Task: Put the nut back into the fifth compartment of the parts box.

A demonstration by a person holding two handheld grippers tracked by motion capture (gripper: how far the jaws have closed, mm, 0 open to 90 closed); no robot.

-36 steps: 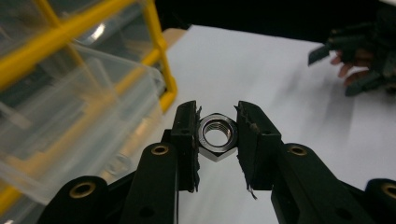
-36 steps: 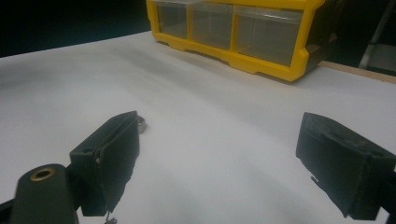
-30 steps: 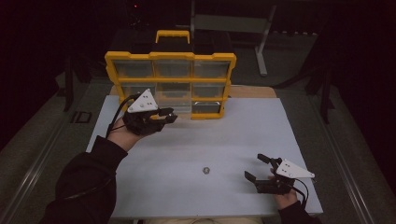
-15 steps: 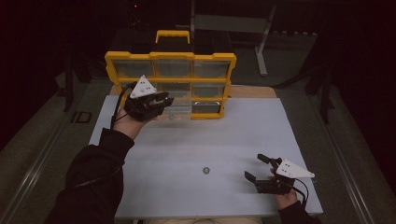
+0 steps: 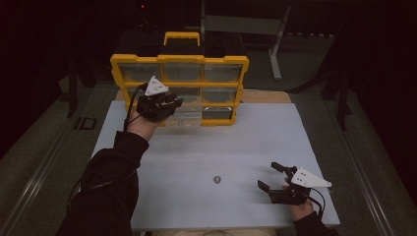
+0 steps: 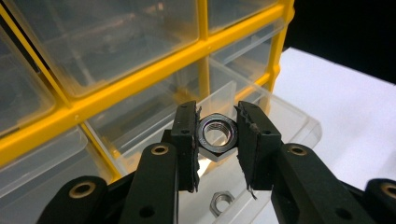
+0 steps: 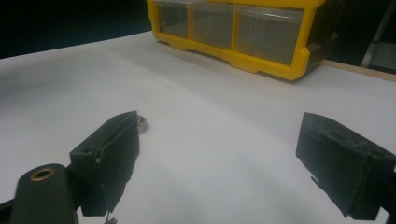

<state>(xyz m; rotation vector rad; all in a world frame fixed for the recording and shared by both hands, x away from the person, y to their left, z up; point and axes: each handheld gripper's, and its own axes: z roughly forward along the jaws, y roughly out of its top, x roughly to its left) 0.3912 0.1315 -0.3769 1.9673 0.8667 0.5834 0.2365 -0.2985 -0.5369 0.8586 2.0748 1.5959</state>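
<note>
High view. The left tool [image 5: 173,104] is raised in front of the yellow plastic organiser with clear drawers [image 5: 179,61], which stands at the far edge of the white bench [image 5: 206,147]; its tips sit over a clear drawer pulled out of the bottom row [image 5: 189,118]. The right tool [image 5: 271,176] rests near the front right corner of the bench with its jaws spread wide and nothing between them. A loose small metal nut [image 5: 216,179] lies on the bench to the left of the right tool, apart from it.

Left gripper view. The left tool [image 6: 218,135] is clamped on a silver hexagonal steel nut [image 6: 217,135], one pad on each opposite flat. The nut's threaded bore faces the camera, so its axis runs along the jaws. It hangs above the open clear drawer [image 6: 280,116], where a second small nut [image 6: 221,202] lies on the floor.

Right gripper view. The right tool [image 7: 219,154] stands open and empty over the bench [image 7: 210,93]. The loose nut [image 7: 142,123] lies flat just behind one pad [image 7: 112,154].
</note>
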